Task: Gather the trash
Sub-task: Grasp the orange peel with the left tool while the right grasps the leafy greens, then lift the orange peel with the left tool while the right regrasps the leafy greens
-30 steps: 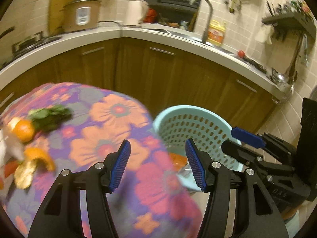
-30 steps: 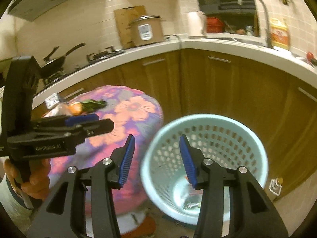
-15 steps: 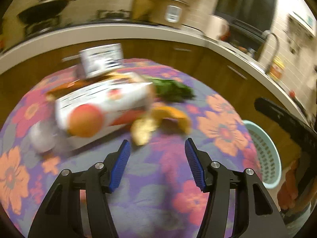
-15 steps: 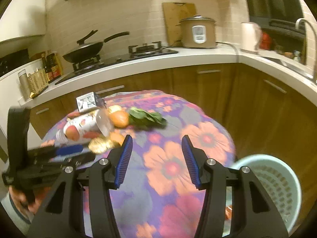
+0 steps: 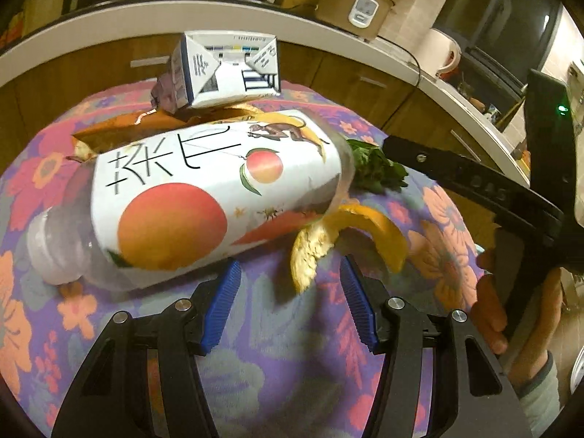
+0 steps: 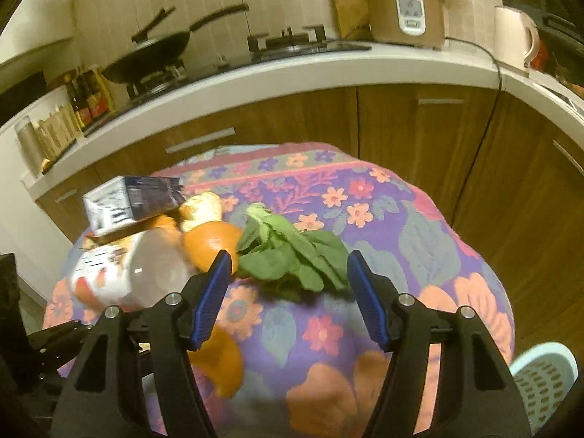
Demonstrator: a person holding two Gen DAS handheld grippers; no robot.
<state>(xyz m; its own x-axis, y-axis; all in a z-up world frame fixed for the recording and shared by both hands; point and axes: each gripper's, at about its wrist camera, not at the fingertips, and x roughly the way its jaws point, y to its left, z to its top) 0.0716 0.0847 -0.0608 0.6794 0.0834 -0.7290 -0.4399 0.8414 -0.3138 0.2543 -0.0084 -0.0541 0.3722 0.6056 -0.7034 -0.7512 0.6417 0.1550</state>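
Trash lies on a round table with a flowered cloth (image 5: 292,372). A plastic bottle (image 5: 204,197) with a white peach label lies on its side, with a small milk carton (image 5: 226,69) behind it, an orange peel (image 5: 346,233) at its right end and green leaves (image 5: 376,168) beyond. My left gripper (image 5: 290,306) is open and empty, just short of the peel. My right gripper (image 6: 288,292) is open and empty, just short of the leaves (image 6: 292,255). The bottle (image 6: 127,273), carton (image 6: 131,204) and peels (image 6: 211,244) lie to its left.
A light blue perforated waste basket (image 6: 544,379) stands on the floor at the table's right. Brown cabinets and a white counter (image 6: 292,73) curve behind, with a rice cooker (image 6: 405,11), kettle and wok. The right gripper's body (image 5: 474,189) reaches in beside the left one.
Both grippers have swung from over the waste basket back to the table and come close to the trash pile. Both stay open and empty.
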